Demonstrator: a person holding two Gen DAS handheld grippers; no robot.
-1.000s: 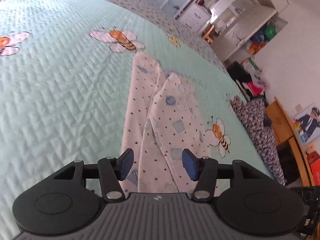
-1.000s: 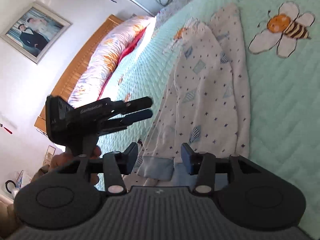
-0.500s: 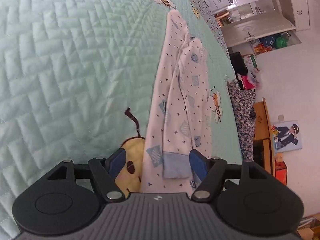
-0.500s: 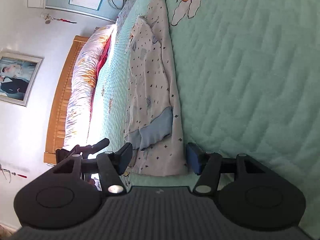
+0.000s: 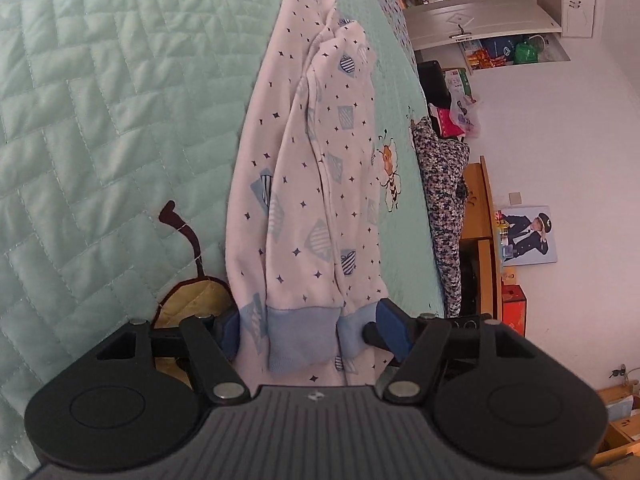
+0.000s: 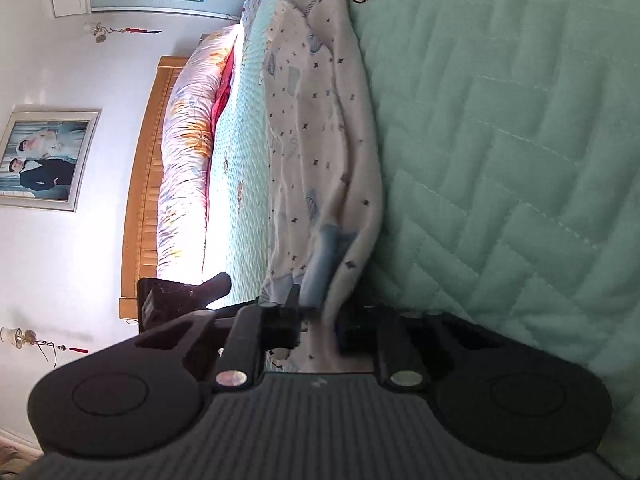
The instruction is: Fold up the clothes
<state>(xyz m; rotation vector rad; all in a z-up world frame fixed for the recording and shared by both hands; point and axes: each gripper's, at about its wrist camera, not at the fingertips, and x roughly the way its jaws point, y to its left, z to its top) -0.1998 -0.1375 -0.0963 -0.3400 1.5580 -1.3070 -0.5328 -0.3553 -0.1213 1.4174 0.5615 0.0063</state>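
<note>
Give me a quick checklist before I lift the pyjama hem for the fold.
1. Right gripper on hem: ok, jaws closing with pyjama fabric between them.
2. Left gripper on hem: not ok, jaws closing around the blue cuffs, pads not yet pressing.
3. Both hem layers caught: cannot tell.
4. Pyjama flat on the quilt: ok, long and narrow, some wrinkles.
5. Far end free of clutter: ok.

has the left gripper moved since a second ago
Yes. The left gripper has come down toward the near end of the pyjamas: their blue cuffs, earlier out of sight, now sit between its closing jaws.
</note>
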